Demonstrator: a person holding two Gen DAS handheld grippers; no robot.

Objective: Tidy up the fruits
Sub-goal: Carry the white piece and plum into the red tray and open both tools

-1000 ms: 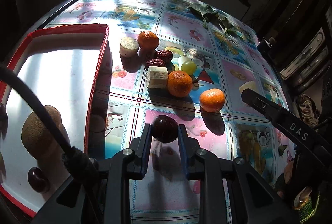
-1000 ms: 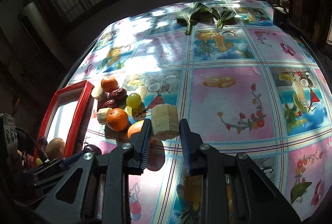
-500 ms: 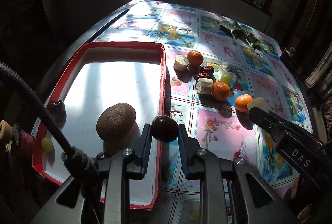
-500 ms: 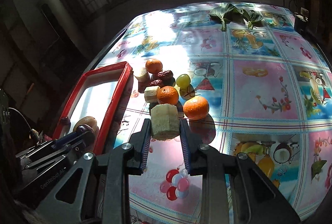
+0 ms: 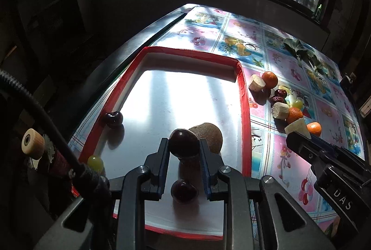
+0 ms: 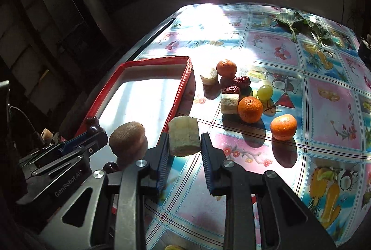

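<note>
The left gripper (image 5: 184, 145) is clamped on a dark, glossy cherry (image 5: 183, 144), held above the near end of the red-rimmed tray (image 5: 245, 124). The tray carries a brown kiwi (image 5: 208, 136), two more cherries and a green grape (image 5: 95, 162) (at its left rim). The right gripper (image 6: 184, 143) is clamped on a pale, porous fruit chunk (image 6: 183, 139) over the tray's right rim. Legible markings: "GenRobot.AI" in the right wrist view, "DAS" in the left wrist view.

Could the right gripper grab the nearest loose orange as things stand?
Probably not yet: the right gripper is shut on a pale fruit chunk. The way to the orange on the table looks free otherwise.
</note>
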